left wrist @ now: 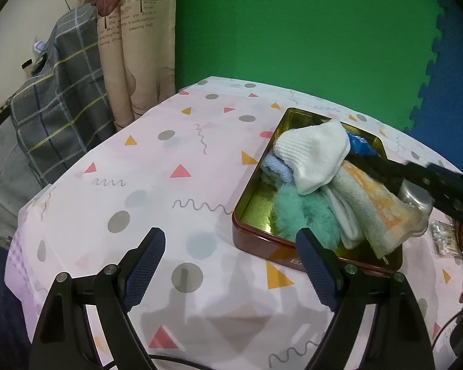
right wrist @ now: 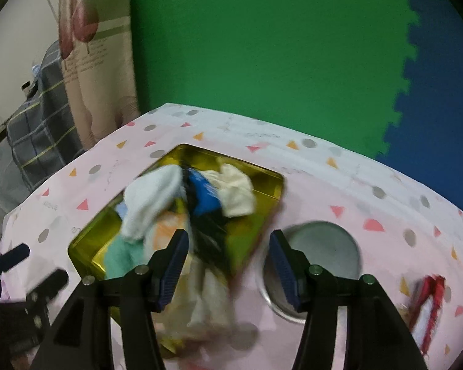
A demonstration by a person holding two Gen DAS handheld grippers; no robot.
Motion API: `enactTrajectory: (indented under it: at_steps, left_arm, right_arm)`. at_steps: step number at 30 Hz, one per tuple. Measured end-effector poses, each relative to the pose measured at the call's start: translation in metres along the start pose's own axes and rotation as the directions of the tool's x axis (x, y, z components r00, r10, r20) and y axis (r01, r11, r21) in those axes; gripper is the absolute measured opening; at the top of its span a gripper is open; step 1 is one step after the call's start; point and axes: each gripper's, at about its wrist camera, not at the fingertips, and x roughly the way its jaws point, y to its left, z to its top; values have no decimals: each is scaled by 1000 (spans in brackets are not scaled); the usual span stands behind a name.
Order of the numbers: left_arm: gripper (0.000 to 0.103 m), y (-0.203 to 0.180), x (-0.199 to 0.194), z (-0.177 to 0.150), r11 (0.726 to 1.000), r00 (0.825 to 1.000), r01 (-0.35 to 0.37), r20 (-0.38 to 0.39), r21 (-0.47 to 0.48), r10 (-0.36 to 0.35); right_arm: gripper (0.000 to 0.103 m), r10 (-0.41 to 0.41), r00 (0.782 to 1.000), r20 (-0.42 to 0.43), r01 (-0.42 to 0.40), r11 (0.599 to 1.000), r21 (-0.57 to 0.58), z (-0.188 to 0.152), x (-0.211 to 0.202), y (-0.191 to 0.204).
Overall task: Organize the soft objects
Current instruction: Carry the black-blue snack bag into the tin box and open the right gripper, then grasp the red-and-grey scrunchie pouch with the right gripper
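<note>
A red tin with a gold inside [left wrist: 256,208] stands on the patterned table and holds soft things: a white sock [left wrist: 314,154], a light blue cloth [left wrist: 276,169], a teal fluffy piece [left wrist: 302,219], an orange-and-white towel [left wrist: 373,212] and a blue item [left wrist: 359,143]. My left gripper [left wrist: 231,266] is open and empty, low over the table just left of the tin's near corner. My right gripper [right wrist: 228,266] is open and empty above the tin's [right wrist: 86,243] near right side; its view is blurred. The right gripper's black body [left wrist: 432,185] reaches over the tin from the right.
A round silver lid or dish [right wrist: 321,246] lies right of the tin. A red-and-white packet [right wrist: 429,302] lies at the far right, and a bag of cotton swabs [left wrist: 444,237] near it. Curtain and plaid cloth [left wrist: 58,98] stand left; a green wall is behind.
</note>
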Motion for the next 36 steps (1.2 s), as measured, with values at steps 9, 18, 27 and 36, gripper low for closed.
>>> enactTrajectory:
  at_steps: [9, 18, 27, 36]
  left_arm:
    - [85, -5, -2, 0, 1000, 1000, -9, 10, 24, 9]
    - [85, -14, -6, -1, 997, 999, -17, 35, 70, 14]
    - [85, -21, -8, -3, 994, 999, -18, 49, 107, 13]
    - [86, -27, -8, -3, 992, 999, -14, 46, 124, 8]
  right_arm:
    - [56, -147, 989, -30, 149, 985, 81, -43, -29, -87]
    - [56, -291, 951, -100, 305, 934, 187, -82, -42, -175]
    - [56, -326, 934, -144, 351, 911, 216, -98, -28, -200]
    - [57, -374, 911, -171, 406, 886, 223, -115, -23, -225]
